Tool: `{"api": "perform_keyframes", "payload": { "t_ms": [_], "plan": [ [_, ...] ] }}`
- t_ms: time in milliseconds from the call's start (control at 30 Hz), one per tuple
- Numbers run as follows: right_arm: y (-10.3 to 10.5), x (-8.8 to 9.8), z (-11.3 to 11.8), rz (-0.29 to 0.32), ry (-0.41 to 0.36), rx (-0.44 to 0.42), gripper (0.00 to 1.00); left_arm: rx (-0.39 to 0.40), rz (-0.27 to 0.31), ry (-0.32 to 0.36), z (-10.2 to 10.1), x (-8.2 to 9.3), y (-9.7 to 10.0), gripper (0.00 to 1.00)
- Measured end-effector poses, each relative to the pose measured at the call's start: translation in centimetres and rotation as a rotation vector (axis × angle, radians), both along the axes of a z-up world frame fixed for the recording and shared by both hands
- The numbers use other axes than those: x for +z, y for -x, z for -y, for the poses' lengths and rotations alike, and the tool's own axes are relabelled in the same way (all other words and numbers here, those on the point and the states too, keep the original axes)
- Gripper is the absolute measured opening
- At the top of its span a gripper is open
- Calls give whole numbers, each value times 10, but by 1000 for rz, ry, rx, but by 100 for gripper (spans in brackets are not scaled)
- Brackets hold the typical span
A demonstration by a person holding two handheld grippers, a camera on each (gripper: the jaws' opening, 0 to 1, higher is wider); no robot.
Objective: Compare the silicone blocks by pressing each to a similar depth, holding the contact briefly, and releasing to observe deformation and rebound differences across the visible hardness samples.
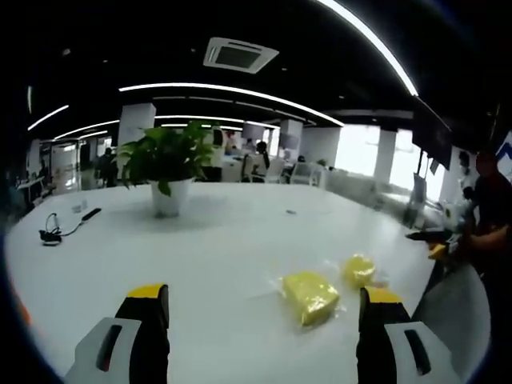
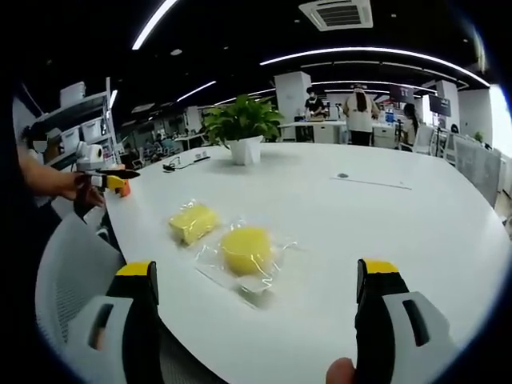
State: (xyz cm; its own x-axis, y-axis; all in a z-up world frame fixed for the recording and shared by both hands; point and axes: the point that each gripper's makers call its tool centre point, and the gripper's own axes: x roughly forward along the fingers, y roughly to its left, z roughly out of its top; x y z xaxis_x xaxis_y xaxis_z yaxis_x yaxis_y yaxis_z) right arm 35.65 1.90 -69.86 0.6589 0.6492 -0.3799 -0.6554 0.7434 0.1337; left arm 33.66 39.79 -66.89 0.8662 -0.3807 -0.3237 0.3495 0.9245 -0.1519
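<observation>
2 silicone blocks sit on the table [image 2: 384, 232] near its edge: in the right gripper view the square block [image 2: 193, 222] is left-center, the round block [image 2: 246, 250] just right and below it. Potted plant [image 2: 243, 128] sits further back, upper center, cable [image 2: 182, 162] to its left.

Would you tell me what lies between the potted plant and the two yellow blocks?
Only bare white table in both views, between the potted plant, the rectangular block and the round block.

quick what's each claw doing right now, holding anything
Left claw: open, holding nothing, above the white table.
Right claw: open, holding nothing, facing the round yellow silicone block in clear wrap.
</observation>
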Motion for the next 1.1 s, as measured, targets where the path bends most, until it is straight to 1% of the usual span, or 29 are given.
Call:
{"api": "perform_keyframes", "payload": {
  "t_ms": [33,67,133,267,333,433,500,733,933,1033,1100],
  "plan": [
    [-1,0,0,-1,-3,0,97,-5,1,1,2,0,1,100],
    [-2,1,-1,1,-9,0,97,-17,24,-12,5,2,1,100],
    [-3,2,-2,2,-13,0,97,-22,24,-1,8,5,0,100],
    [0,3,-5,2,-19,12,97,-18,52,3,8,15,-9,100],
    [1,1,-6,-3,-14,16,97,-20,60,-14,5,13,-12,100],
    [1,1,-7,-2,-4,22,97,-17,45,-16,2,10,-12,100],
    [1,2,-8,-4,-6,26,97,-14,52,-13,2,11,-10,100],
    [0,2,-9,0,-1,24,97,1,43,-1,2,8,-4,100],
    [-1,-1,-11,-9,-1,19,97,5,42,2,0,9,-3,100],
    [0,-2,-12,-10,7,24,97,12,38,7,-6,4,-4,100],
    [0,-3,-12,-13,11,25,97,10,37,7,-5,3,-1,100]
  ]
}}
